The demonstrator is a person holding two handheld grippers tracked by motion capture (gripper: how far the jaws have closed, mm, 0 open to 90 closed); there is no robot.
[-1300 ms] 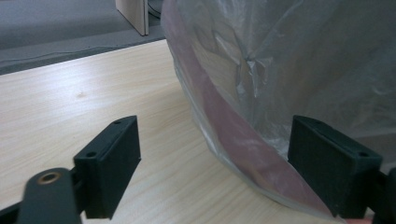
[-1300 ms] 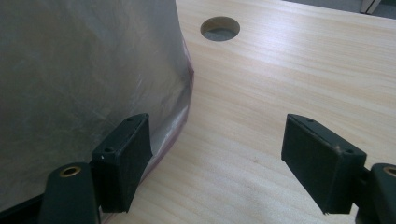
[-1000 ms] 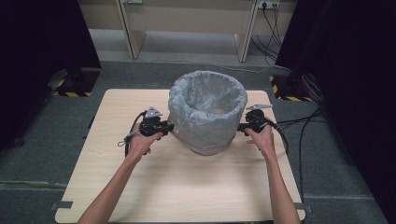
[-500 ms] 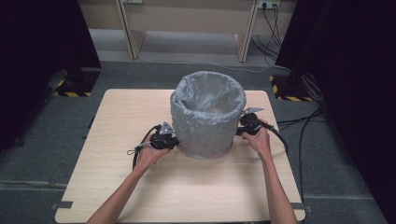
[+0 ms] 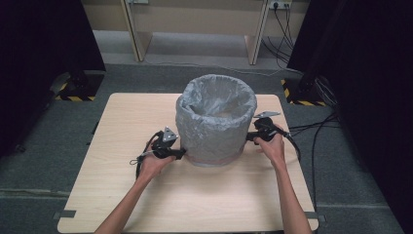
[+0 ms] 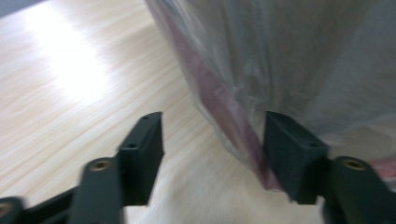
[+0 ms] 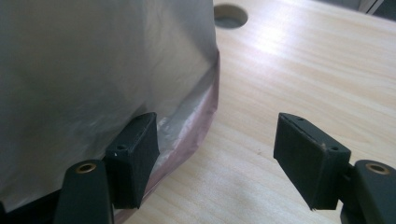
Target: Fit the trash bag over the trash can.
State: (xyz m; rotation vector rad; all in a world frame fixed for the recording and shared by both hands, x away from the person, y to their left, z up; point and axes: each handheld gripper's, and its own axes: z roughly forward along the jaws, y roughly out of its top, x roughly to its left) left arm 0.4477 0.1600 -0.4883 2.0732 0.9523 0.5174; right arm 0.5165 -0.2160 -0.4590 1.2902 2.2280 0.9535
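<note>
While both tongs sit low against the bin (image 5: 215, 122) at the centre of the frame, the step in hand looks like taking hold of the grey liner bag (image 5: 204, 124) near its hem. The left tongs (image 5: 170, 148) at the bin's lower left are spread wide, one jaw touching the plastic by the pinkish base band (image 6: 224, 107); the right tongs (image 5: 253, 134) at its right are equally spread, one jaw against the film, the other over bare wood. To do this well, I judge each should slide in until loose film lies between both jaws, then close on plastic alone, not the rigid wall. Thin film may slip or tear, so pinch a gathered fold.

Pale wood-grain forms the counter (image 5: 122, 195), with a round hole (image 7: 229, 16) near one edge. Beyond lie grey carpet (image 5: 44, 146), dark curtains and floor cables (image 5: 321, 122).
</note>
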